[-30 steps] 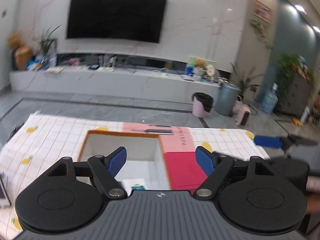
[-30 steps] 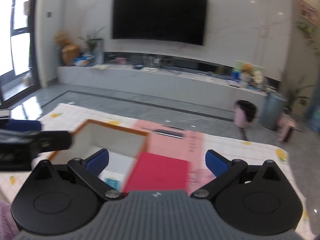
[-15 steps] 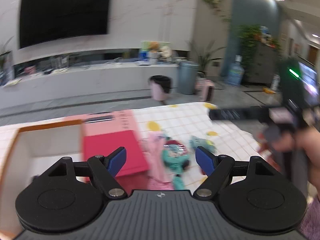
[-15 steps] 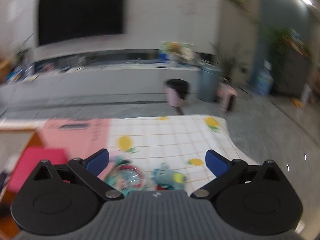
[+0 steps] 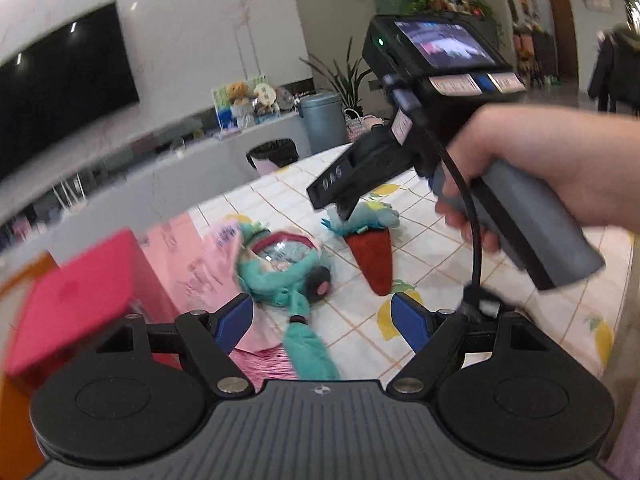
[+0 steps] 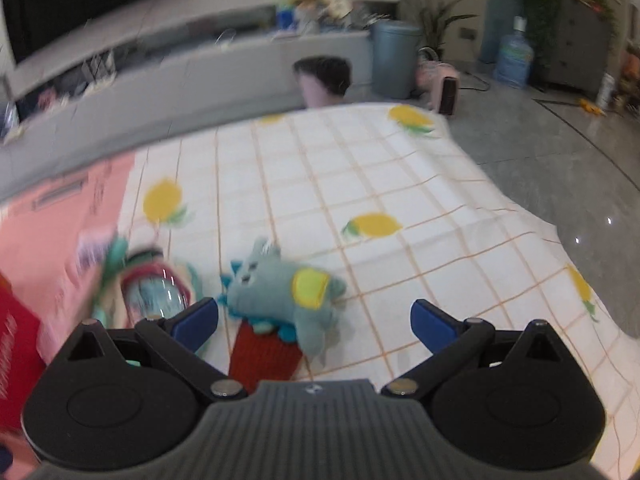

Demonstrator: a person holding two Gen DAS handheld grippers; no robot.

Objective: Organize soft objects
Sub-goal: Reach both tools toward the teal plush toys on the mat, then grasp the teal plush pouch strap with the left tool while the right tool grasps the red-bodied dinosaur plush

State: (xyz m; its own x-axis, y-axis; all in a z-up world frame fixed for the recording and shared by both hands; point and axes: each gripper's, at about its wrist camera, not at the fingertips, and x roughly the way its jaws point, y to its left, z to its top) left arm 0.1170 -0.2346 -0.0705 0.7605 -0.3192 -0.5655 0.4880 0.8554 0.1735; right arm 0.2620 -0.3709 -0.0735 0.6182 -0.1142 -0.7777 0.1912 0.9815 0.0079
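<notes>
Both my grippers, left & right, gape wide w/ nothing held. Grey-blue plush creature w/ red cone body lies on lemon-print checked tablecloth, just beside teal-and-pink plush toy.

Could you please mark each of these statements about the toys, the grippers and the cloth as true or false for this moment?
1. The left gripper is shut on the teal doll. False: it is open and holds nothing; the teal doll lies on the cloth ahead of it.
2. The right gripper is open. True.
3. The red-bodied plush lies on the checked cloth with lemon prints. True.
4. The red-bodied plush sits inside a box. False: it lies out on the cloth, beside the teal doll.
5. A hand holds the right gripper's handle. True.
</notes>
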